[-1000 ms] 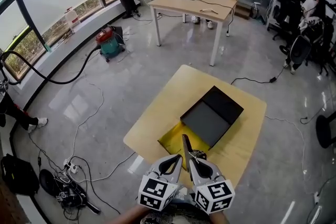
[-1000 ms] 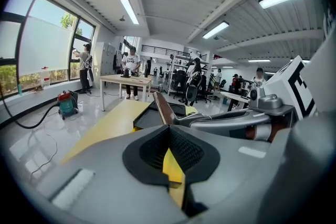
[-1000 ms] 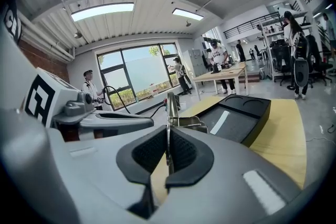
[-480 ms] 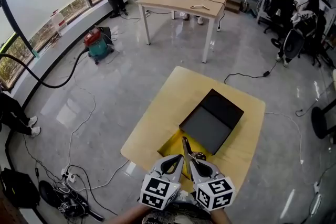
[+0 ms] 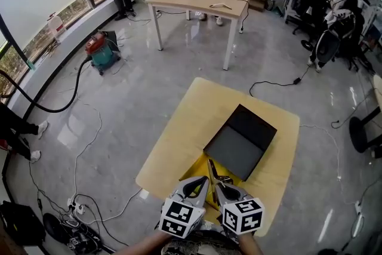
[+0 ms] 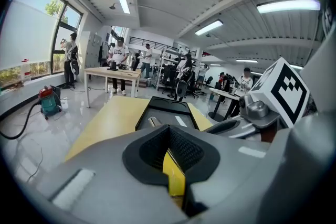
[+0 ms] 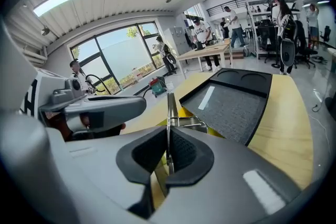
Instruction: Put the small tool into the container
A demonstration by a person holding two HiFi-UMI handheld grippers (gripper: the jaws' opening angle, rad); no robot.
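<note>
Little has changed on the table since a second ago: both grippers have stayed low at 6 o'clock in the head view, while the scene around them has slid as the head camera turned, the far table (image 5: pixel 200 0) now sitting closer to 12 o'clock. The left gripper (image 5: pixel 199 184) has its jaws pressed together on the edge of a yellow sheet (image 5: pixel 196 168), which shows as a thin yellow strip between the pads in the left gripper view (image 6: pixel 174 176). The right gripper (image 5: pixel 222 188), just beside the left one at its 3 o'clock, is clamped on the small metal tool (image 5: pixel 212 171); in the right gripper view the tool (image 7: pixel 170 107) stands edge-on between the closed jaws, its narrow blade pointing away. The tool is above the yellow sheet, short of the black container (image 5: pixel 239 143), which lies open at 12 to 1 o'clock from the grippers on the wooden table (image 5: pixel 185 122), its near corner over the sheet.
</note>
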